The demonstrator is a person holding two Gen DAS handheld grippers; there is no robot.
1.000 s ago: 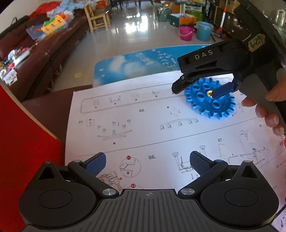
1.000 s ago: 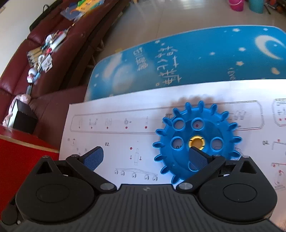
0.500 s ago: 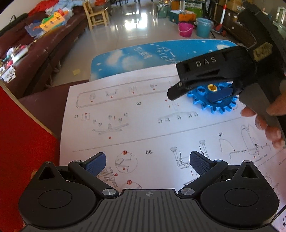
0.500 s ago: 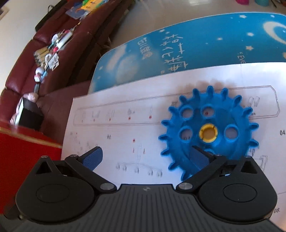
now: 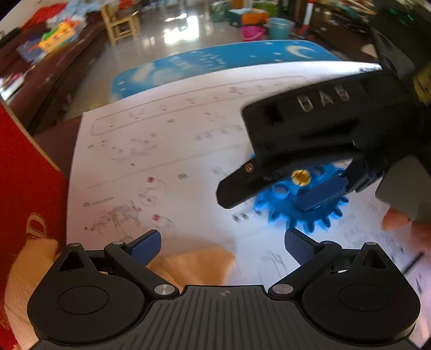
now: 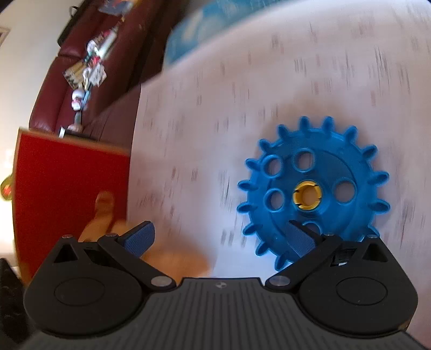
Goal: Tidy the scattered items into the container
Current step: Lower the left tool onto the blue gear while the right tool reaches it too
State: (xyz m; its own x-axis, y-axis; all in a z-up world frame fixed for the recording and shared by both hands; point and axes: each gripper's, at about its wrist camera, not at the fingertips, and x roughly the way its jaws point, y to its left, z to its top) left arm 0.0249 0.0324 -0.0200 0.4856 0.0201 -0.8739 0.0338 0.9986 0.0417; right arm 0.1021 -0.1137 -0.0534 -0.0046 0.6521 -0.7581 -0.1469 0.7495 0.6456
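Observation:
A blue toy gear with a yellow hub hangs on the right finger of my right gripper, whose jaws stand wide apart. The finger seems to reach through a hole in the gear. In the left wrist view the gear is carried above the white instruction sheet, under the right gripper. My left gripper is open and empty, low over the sheet. A red box with a pale cloth lining stands at the left.
The sheet lies over a blue star-patterned table. A dark red sofa strewn with toys runs along the left. Buckets and a small chair stand on the floor beyond.
The right gripper has carried the gear leftward and nearer, toward the red box. Both views have swung and blurred, and the box's cloth lining has come into view.

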